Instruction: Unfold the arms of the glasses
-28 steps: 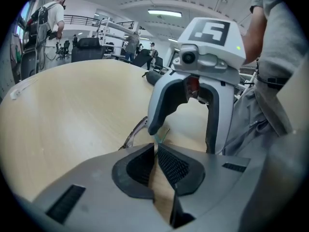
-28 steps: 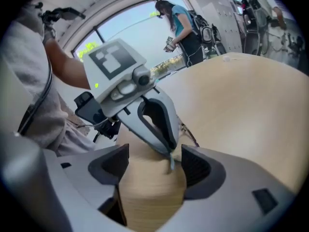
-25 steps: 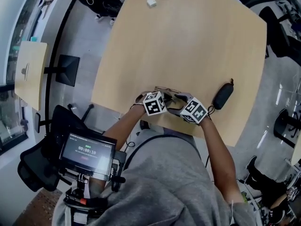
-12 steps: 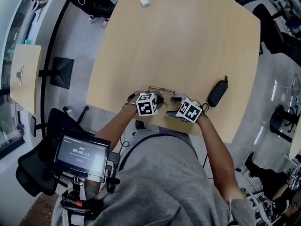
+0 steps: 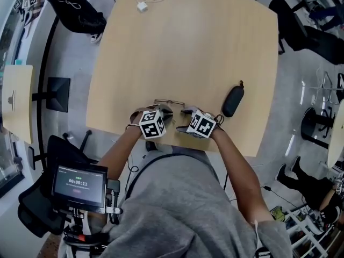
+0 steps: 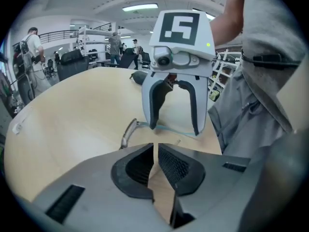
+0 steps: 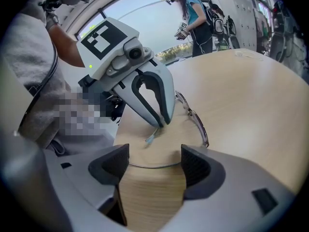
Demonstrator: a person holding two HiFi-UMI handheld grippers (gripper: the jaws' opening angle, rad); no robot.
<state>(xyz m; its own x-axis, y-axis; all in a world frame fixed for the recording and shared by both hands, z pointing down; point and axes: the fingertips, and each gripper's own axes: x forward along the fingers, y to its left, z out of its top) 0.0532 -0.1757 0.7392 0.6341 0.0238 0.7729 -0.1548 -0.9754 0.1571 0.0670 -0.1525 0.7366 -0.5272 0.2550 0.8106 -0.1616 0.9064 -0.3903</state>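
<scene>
Pale wooden counter (image 5: 188, 47), open-plan workshop: the thin-framed glasses (image 5: 169, 102) lie near the counter's 6 o'clock edge, just ahead of my two claws, which face each other across them. My left claw (image 6: 155, 146) is pinched almost together with only a slit showing. Seen from the opposite side, it appears to nip one arm close to its pale tip (image 7: 150, 138). My right claw (image 7: 154, 161) stands wide apart and grips nothing, with a fine wire arm (image 7: 149, 166) running across its gap.

I judge the glasses very light, springy in the arms and quick to skate on the smooth wood. The hinges look like the weak point, and the lenses would scratch. The place to take hold is an arm near its tip, or the frame's end beside a hinge, never a lens. One claw should steady the frame while the other swings the arm gently about its hinge.

A black zipped case (image 5: 232, 101) lies at 3 o'clock of the glasses, apart from them and clear of the work. A white cable with its plug (image 5: 144, 3) sits at the far 12 o'clock edge, well apart. Nothing stands between my claws and the glasses. The crowding comes from the claws themselves, and the counter's edge at 6 o'clock is near enough for the glasses to slide off.
</scene>
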